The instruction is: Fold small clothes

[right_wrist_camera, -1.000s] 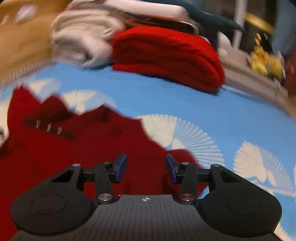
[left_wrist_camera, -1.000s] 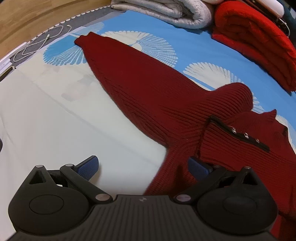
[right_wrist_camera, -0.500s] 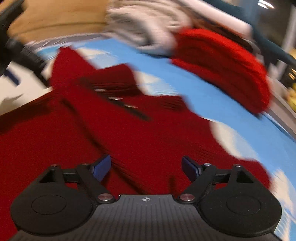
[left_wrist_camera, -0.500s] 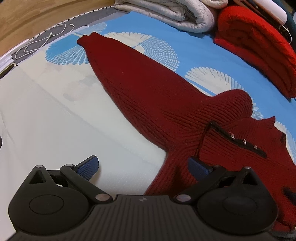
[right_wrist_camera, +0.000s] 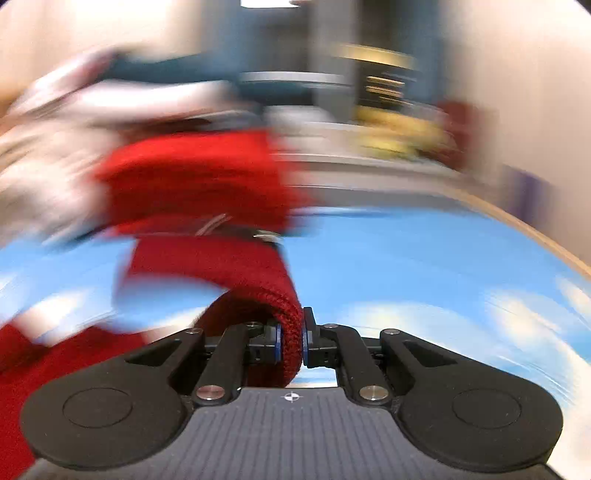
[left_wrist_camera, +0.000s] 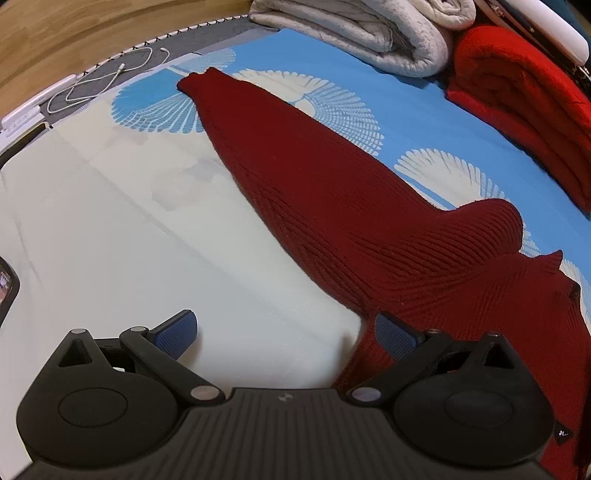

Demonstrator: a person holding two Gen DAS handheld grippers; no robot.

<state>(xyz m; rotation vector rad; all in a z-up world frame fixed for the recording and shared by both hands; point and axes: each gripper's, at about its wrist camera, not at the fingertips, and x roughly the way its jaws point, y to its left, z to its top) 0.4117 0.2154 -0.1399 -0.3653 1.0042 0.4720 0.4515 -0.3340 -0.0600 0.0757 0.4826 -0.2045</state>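
Knitwear is clamped in the right tool (right_wrist_camera: pixel 291 341): a thick fold of the dark red sweater (left_wrist_camera: pixel 332 192) is pinched tight between the two blue pads, and the fabric is seen rising in a loop from the jaws and trailing off to the lower left of the right wrist view, where everything beyond the tool is smeared by blur. Over on the other side, the left tool (left_wrist_camera: pixel 284 332) is held spread wide, nothing between its fingers; its left pad is seen over bare pale sheet, its right pad over the sweater's edge, though contact cannot be judged. The sweater is laid out on the bed, one long sleeve stretched flat and pointing away toward the far left, its cuff resting on the blue bedspread (left_wrist_camera: pixel 406 110) with the white fan pattern, while the body is bunched toward the right edge of the left wrist view. A folded grey blanket (left_wrist_camera: pixel 369 33) and a folded bright red blanket (left_wrist_camera: pixel 524 110) are stacked side by side at the far end of the bed, well apart from the sweater. A white cable (left_wrist_camera: pixel 92 85) is coiled on a grey strip by the bed's far left edge.
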